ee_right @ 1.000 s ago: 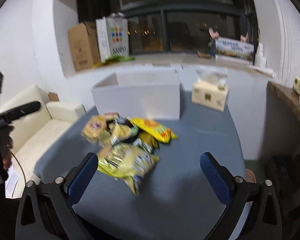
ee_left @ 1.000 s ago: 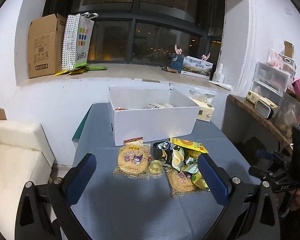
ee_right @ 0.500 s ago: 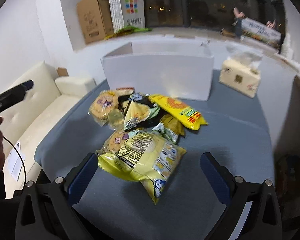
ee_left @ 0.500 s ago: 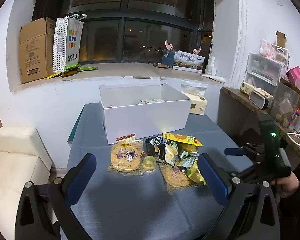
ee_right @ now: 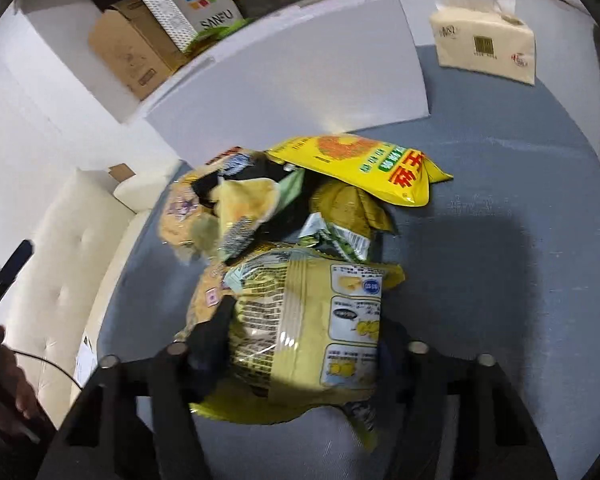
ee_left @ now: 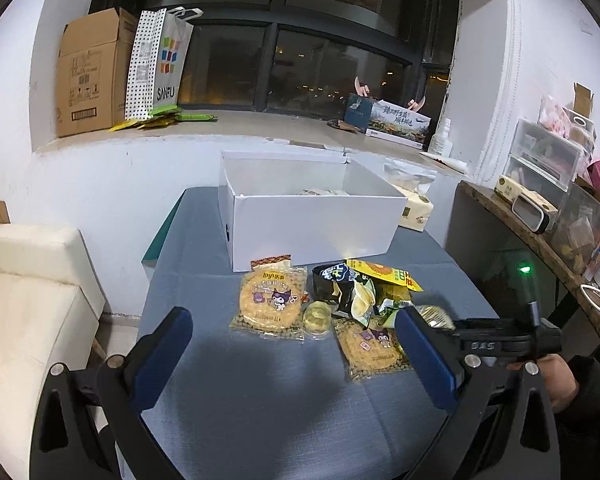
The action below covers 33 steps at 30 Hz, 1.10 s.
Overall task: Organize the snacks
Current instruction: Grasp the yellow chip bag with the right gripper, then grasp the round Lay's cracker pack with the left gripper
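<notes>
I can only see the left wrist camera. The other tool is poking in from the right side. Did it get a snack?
Observer: Yes. The right tool is shut on a pale yellow crinkly plastic chip bag, with one finger on each side of it.
Operator: What does the bag look like up close?
Observer: Its back faces the camera. It has small print and three little white panels down one side.
Operator: Is it touching the other snacks?
Observer: Its far end lies against the heap of mixed snack packets. I cannot tell whether it is lifted off the grey cloth-covered table.
</notes>
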### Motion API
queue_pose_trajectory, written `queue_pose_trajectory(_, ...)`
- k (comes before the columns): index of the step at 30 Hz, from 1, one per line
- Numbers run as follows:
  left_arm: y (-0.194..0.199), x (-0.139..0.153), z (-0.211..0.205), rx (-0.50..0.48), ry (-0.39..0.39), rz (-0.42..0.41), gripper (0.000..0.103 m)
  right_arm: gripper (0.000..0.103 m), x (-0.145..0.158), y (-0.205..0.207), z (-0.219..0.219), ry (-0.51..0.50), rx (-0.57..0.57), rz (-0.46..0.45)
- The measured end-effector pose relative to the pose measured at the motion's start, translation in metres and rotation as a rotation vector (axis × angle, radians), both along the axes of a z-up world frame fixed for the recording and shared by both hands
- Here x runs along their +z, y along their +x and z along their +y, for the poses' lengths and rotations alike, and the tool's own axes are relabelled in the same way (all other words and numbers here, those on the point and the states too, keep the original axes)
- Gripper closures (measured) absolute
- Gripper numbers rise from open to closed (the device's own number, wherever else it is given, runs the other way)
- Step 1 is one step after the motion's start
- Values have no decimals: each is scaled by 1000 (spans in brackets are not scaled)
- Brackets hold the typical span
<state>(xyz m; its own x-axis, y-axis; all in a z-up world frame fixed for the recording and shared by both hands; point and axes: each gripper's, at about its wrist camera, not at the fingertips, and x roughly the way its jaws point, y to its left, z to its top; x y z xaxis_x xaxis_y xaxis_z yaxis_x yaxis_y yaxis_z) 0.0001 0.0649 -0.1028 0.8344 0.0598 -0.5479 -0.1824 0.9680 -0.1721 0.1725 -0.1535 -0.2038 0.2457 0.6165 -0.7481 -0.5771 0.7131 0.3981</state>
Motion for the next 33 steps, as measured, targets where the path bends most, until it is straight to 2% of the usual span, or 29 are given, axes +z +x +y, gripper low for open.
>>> queue_pose_trajectory(6,18,-20,0,-25,35,57,0,47,30,-18,-23,66,-18,-103)
queue_pose_trajectory(9,39,-34,5,-33,44,99,0,47,49,-27,-38,97,-35,-149)
queue_pose_trajectory(13,87,-57,19,-29,70,174,0,47,71,-38,-56,140,-61,-197)
queue_pose_trajectory(17,133,-82,32,-28,81,260,0,47,79,-42,-65,147,-63,-221)
queue_pose_trajectory(21,165,-94,35,-15,67,321,0,47,75,-41,-58,136,-62,-228)
queue_pose_trajectory(26,184,-105,24,23,100,371,1,47,71,-42,-55,122,-62,-226)
queue_pose_trajectory(28,186,-109,24,31,82,383,20,47,69,-41,-54,123,-59,-221)
queue_pose_trajectory(29,186,-110,23,28,77,388,26,47,69,-42,-54,121,-58,-223)
queue_pose_trajectory(33,168,-101,21,11,68,325,26,47,69,-42,-55,120,-58,-222)
